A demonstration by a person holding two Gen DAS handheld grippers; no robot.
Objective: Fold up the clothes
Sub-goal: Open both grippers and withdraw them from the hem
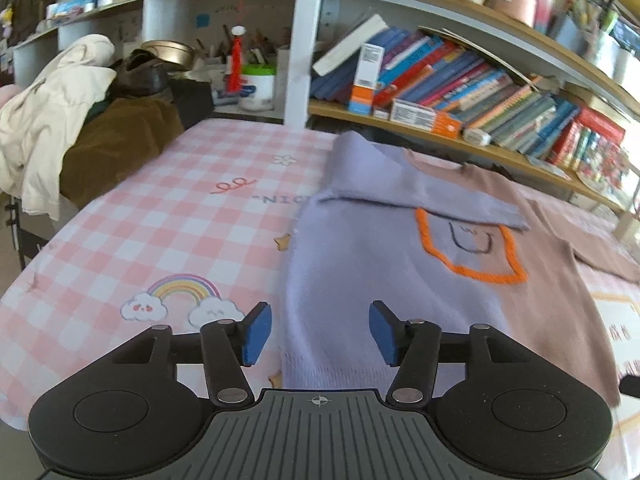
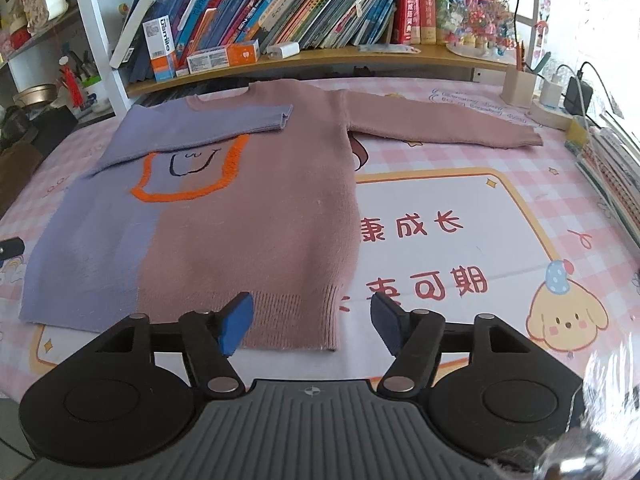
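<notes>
Both tools, left [image 1: 320, 332] and right [image 2: 312, 322], hover open above the sweater's [image 2: 248, 208] hem.

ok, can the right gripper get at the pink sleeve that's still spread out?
Probably yes: the right gripper is open and empty, and the pink sleeve lies flat on bare tablecloth, nothing between them.

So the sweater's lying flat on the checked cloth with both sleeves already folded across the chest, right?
Not both. Only the lilac sleeve is folded across the chest of the sweater; the pink sleeve lies stretched out sideways on the checked cloth, as the right wrist view shows.
</notes>
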